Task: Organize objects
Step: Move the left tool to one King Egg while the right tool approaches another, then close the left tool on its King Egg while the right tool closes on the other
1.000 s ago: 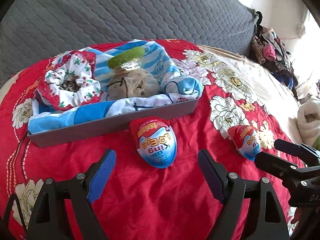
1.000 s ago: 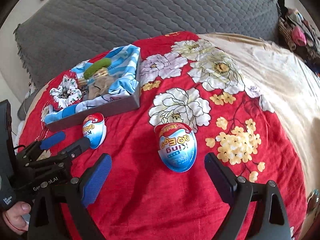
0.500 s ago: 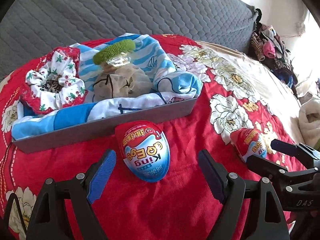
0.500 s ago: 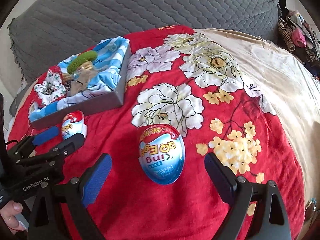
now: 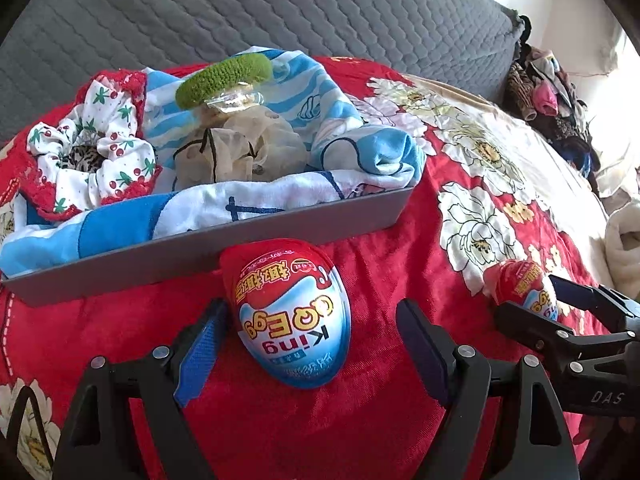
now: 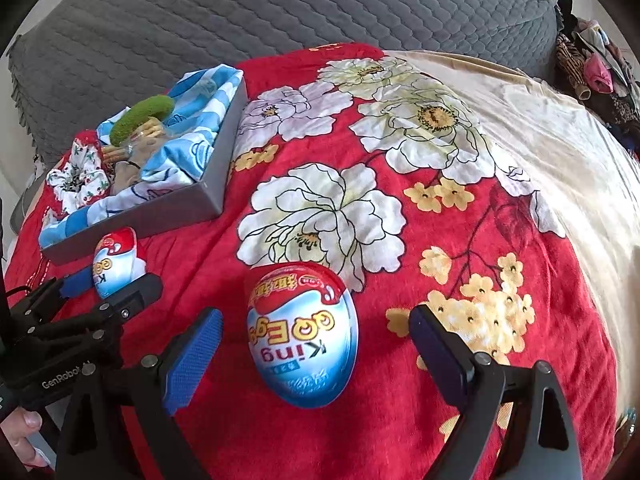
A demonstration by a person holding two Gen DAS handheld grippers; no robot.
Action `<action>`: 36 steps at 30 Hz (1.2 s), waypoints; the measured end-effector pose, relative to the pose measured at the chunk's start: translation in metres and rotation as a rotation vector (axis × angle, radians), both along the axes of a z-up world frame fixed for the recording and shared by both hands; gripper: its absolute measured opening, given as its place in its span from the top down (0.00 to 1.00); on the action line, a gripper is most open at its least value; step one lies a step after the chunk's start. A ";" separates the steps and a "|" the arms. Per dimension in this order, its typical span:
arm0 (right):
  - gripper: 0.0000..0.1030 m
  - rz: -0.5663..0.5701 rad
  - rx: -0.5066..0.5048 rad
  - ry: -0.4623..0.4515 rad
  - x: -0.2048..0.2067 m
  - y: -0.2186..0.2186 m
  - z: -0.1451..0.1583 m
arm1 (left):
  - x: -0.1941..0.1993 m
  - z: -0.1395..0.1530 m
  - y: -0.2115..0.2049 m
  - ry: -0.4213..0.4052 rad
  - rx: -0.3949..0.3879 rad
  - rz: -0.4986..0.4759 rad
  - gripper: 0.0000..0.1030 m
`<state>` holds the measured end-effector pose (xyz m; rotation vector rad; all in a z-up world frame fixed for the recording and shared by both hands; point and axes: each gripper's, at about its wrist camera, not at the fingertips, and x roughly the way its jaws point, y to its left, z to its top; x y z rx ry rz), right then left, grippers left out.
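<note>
Two eggs, both grippers spread — nothing pinched.
Left wrist: my left gripper (image 5: 310, 344) is spread wide around the left toy egg (image 5: 290, 314), which lies on the red bedspread (image 5: 400, 264) right against the grey tray (image 5: 280, 232); pads not pressing it. Right wrist: my right gripper (image 6: 316, 354) is spread too, the right toy egg (image 6: 302, 334) between its fingers, untouched — well apart from the tray (image 6: 224, 156).
</note>
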<state>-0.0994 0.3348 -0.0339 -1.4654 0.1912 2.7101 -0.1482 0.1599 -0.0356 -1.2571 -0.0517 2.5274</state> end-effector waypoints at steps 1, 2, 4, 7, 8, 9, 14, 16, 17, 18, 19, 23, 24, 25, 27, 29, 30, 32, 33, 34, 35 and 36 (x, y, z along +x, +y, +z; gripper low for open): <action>0.09 0.001 -0.002 0.001 -0.001 0.000 -0.001 | -0.001 -0.001 0.000 -0.001 0.001 0.001 0.18; 0.10 0.002 -0.001 0.000 -0.002 0.001 -0.002 | -0.001 -0.002 0.000 -0.001 0.006 0.000 0.18; 0.14 0.007 -0.004 -0.006 -0.005 0.001 -0.004 | -0.002 -0.004 -0.001 0.002 0.014 0.004 0.18; 0.21 0.010 -0.001 -0.007 -0.006 0.001 -0.007 | -0.003 -0.005 -0.001 0.007 0.010 0.007 0.18; 0.22 0.012 -0.006 -0.007 -0.006 0.001 -0.007 | -0.003 -0.005 -0.001 0.012 0.011 0.004 0.19; 0.24 0.011 -0.003 -0.011 -0.007 0.001 -0.008 | -0.003 -0.005 -0.001 0.015 0.008 0.003 0.19; 0.29 0.019 0.001 -0.006 -0.009 0.000 -0.009 | -0.006 -0.008 0.000 0.016 0.013 0.007 0.28; 0.30 0.023 0.007 -0.007 -0.009 -0.001 -0.009 | -0.007 -0.008 0.000 0.016 0.012 0.008 0.29; 0.31 0.026 0.008 -0.006 -0.010 -0.001 -0.009 | -0.007 -0.008 0.000 0.018 0.013 0.009 0.30; 0.32 0.027 0.010 -0.006 -0.010 -0.002 -0.009 | -0.008 -0.009 0.001 0.018 0.011 0.008 0.31; 0.32 0.028 0.010 -0.006 -0.010 -0.001 -0.009 | -0.008 -0.009 0.001 0.020 0.009 0.008 0.33; 0.35 0.025 0.003 -0.006 -0.009 -0.001 -0.008 | -0.010 -0.010 0.002 0.021 0.017 0.011 0.37; 0.36 0.025 0.002 -0.006 -0.009 -0.001 -0.008 | -0.011 -0.011 0.004 0.019 0.015 0.009 0.37; 0.36 0.026 0.001 -0.006 -0.009 -0.001 -0.008 | -0.011 -0.010 0.004 0.021 0.013 0.007 0.38; 0.37 0.026 -0.001 -0.005 -0.009 -0.001 -0.008 | -0.010 -0.010 0.003 0.022 0.012 0.004 0.39; 0.37 0.027 0.001 -0.006 -0.009 -0.001 -0.008 | -0.010 -0.010 0.003 0.023 0.014 0.004 0.39; 0.38 0.027 0.000 -0.006 -0.009 -0.001 -0.008 | -0.011 -0.011 0.004 0.023 0.013 0.004 0.39; 0.38 0.030 -0.001 -0.005 -0.009 -0.001 -0.008 | -0.010 -0.010 0.003 0.026 0.013 0.003 0.43; 0.39 0.030 -0.001 -0.006 -0.009 -0.001 -0.009 | -0.010 -0.010 0.003 0.024 0.014 0.003 0.43; 0.39 0.030 -0.002 -0.005 -0.009 -0.001 -0.008 | -0.011 -0.010 0.003 0.022 0.015 0.003 0.43; 0.41 0.031 -0.002 -0.004 -0.009 -0.002 -0.008 | -0.010 -0.010 0.003 0.023 0.016 0.003 0.43; 0.42 0.032 -0.003 -0.005 -0.010 -0.002 -0.008 | -0.010 -0.010 0.003 0.024 0.015 0.003 0.43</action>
